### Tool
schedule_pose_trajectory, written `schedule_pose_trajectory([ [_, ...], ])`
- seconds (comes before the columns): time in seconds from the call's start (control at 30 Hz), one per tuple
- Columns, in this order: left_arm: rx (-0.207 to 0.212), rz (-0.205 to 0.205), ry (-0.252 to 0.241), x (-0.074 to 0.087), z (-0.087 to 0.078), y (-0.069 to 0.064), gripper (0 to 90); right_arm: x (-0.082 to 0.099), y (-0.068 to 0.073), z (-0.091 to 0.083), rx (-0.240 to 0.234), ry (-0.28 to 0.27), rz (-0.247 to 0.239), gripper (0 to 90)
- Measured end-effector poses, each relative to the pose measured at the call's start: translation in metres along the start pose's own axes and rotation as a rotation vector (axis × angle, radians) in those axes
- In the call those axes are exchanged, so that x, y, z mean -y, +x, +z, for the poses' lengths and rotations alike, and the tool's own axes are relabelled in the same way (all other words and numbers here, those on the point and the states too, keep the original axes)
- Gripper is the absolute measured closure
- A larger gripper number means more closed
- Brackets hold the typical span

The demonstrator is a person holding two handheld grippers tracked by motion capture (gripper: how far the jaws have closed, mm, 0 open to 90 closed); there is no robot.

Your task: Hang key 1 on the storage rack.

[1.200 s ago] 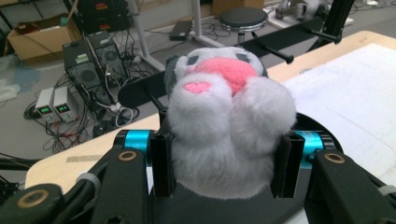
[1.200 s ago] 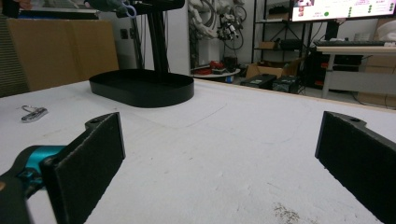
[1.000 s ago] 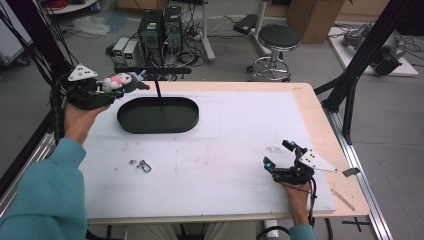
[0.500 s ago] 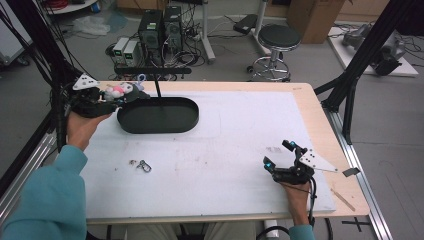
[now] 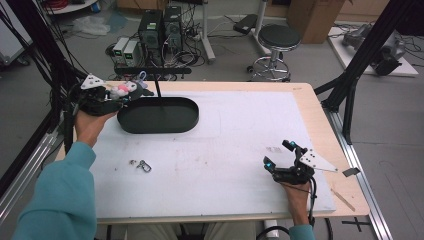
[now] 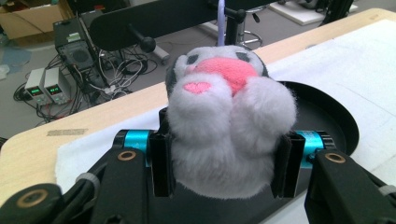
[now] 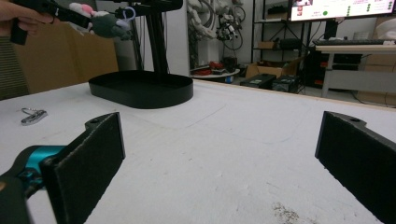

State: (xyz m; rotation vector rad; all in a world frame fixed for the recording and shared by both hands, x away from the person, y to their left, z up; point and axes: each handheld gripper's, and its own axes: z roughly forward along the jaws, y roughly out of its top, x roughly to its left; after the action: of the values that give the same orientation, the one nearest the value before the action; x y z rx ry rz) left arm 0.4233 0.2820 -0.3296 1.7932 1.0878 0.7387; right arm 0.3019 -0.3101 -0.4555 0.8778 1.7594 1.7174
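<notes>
A grey and pink plush toy (image 6: 229,126) with a purple loop (image 6: 221,14) sits squeezed between the pads of my left gripper (image 6: 224,163). In the high view that left gripper (image 5: 131,91) holds the plush toy (image 5: 122,90) in the air at the far left, just over the left end of a black oval tray (image 5: 157,115). A thin post rises from the tray to a black crossbar (image 5: 152,71). My right gripper (image 5: 277,153) rests near the table's front right, open, nothing between its jaws (image 7: 219,158).
A small metal key clip (image 5: 142,165) lies on the white mat left of centre, also seen as the clip (image 7: 32,115) in the right gripper view. The wooden table edge (image 5: 320,115) borders the mat on the right. Computers and a stool stand beyond the table.
My left gripper has sunk a little with the plush toy, staying beside the stand's post. The right gripper has not moved.
</notes>
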Motion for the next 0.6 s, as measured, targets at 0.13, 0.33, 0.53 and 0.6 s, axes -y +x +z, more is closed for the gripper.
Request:
schedule_pose_trajectory([
  [0.13,-0.002,-0.013,0.003,0.003,0.008,0.002,52.8,0.000,0.000,0.000,-0.002,0.001,0.001,0.7],
  [0.33,-0.003,-0.033,0.000,0.006,0.015,0.005,52.4,0.000,-0.001,0.000,0.000,-0.003,-0.003,0.7],
  [0.53,0.051,-0.050,-0.001,0.010,0.017,0.007,38.7,0.000,-0.001,0.000,0.002,-0.003,-0.003,0.7],
  [0.6,0.065,-0.039,-0.022,0.011,0.017,0.009,26.5,0.000,-0.001,0.000,0.003,-0.002,0.007,0.7],
])
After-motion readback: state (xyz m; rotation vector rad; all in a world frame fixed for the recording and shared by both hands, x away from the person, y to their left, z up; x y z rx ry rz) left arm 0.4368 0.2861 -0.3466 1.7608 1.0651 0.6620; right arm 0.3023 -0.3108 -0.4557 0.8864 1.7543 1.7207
